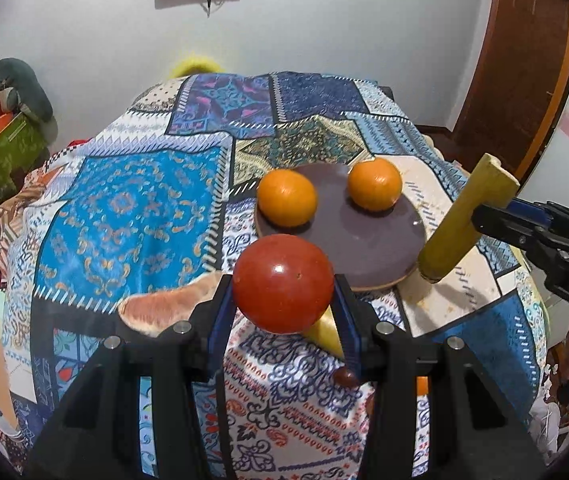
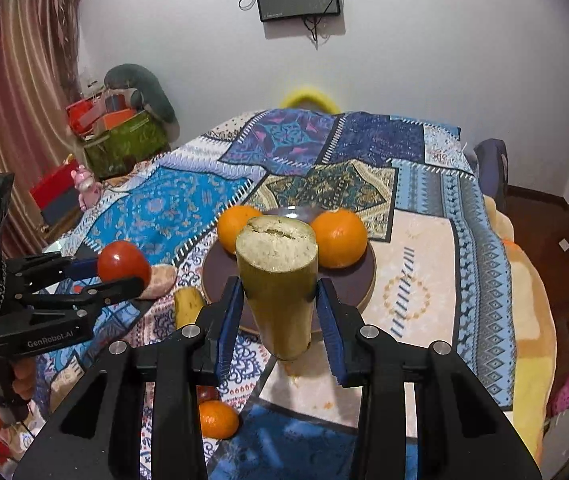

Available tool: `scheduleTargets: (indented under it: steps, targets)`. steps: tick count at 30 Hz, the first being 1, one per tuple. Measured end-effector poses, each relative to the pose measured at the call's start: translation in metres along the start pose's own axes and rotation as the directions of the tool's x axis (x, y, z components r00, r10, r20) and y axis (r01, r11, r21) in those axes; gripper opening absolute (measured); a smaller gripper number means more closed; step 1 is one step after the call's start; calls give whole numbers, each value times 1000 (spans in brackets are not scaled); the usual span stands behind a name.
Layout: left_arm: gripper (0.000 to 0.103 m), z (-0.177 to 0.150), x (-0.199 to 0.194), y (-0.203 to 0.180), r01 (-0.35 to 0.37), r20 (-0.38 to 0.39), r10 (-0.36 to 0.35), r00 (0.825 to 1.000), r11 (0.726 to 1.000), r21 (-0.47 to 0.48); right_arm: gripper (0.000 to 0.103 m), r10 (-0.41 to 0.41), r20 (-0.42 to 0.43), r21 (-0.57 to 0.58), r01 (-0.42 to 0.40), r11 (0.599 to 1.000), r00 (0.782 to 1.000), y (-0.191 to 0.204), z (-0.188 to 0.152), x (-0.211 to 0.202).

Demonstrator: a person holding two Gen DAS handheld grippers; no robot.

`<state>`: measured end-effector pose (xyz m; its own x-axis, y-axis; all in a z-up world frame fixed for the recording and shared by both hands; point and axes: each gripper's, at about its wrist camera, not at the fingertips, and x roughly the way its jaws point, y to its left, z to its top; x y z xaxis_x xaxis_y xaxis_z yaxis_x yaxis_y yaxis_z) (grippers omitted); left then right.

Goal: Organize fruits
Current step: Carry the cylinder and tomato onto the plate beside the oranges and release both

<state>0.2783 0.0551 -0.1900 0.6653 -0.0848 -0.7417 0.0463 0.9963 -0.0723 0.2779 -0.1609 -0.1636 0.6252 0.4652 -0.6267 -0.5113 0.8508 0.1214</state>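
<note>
In my left gripper [image 1: 283, 284] I hold a red tomato [image 1: 283, 283], its blue pads pressed on both sides, above the patchwork cloth [image 1: 132, 200], with a peach-coloured fruit [image 1: 164, 308] and a banana [image 2: 189, 305] lying on the cloth just below it. In the middle, the dark round plate [image 1: 348, 236] sits on the cloth with two oranges [image 1: 286, 197] [image 1: 374, 184] on its far part, well apart from each other. On the right, my right gripper [image 2: 278, 312] is closed on a yellow-green cut stalk [image 2: 278, 280], which it holds upright in front of the plate, and one more orange [image 2: 218, 419] lies on the cloth near me.
</note>
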Motion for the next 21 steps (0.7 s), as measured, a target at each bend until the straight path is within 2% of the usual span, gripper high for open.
scheduleTargets:
  steps: [10, 21]
  targets:
    - [47, 17, 22, -10, 11, -1, -11, 1000, 1000, 13, 34, 14, -4, -9, -14, 1000, 1000, -3, 9, 15]
    - [47, 23, 66, -10, 37, -66, -37, 997, 999, 1, 35, 33, -53, -14, -34, 999, 998, -3, 11, 51]
